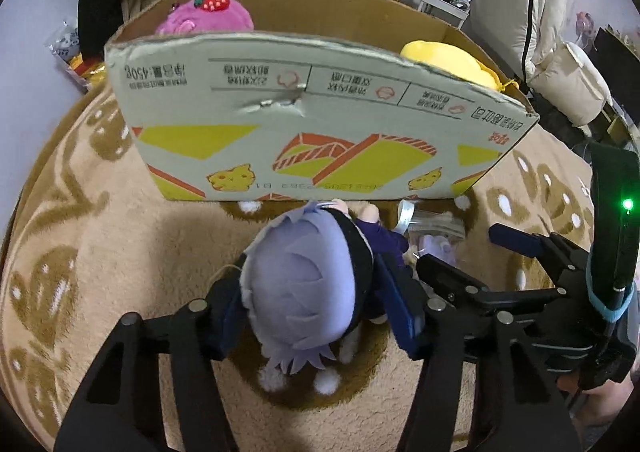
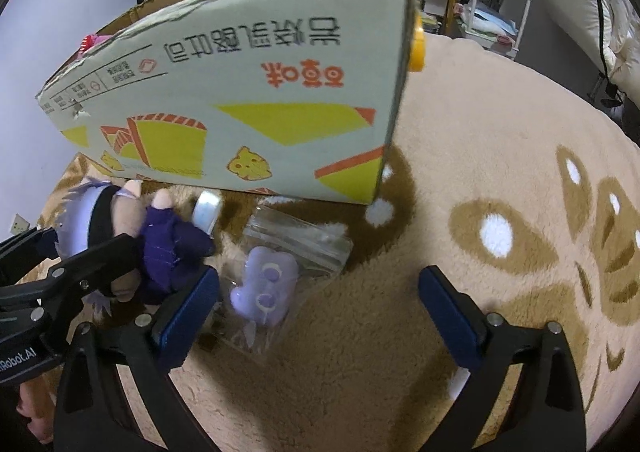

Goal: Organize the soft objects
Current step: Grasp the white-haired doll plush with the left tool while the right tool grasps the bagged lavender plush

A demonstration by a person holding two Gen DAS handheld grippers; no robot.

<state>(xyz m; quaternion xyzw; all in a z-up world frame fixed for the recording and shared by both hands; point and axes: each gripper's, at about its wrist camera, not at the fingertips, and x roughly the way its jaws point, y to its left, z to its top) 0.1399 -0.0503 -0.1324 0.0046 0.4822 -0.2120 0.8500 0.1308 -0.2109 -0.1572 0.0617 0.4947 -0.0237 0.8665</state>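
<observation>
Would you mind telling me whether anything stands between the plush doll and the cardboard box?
Only the cardboard box's own tall near wall: the plush doll, clamped in the left gripper, lies on the rug right before it and must go over its rim.

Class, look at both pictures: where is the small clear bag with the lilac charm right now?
The clear bag lies on the tan rug just in front of the cardboard box, right of the purple-haired doll and inside the right gripper's left finger.
</observation>
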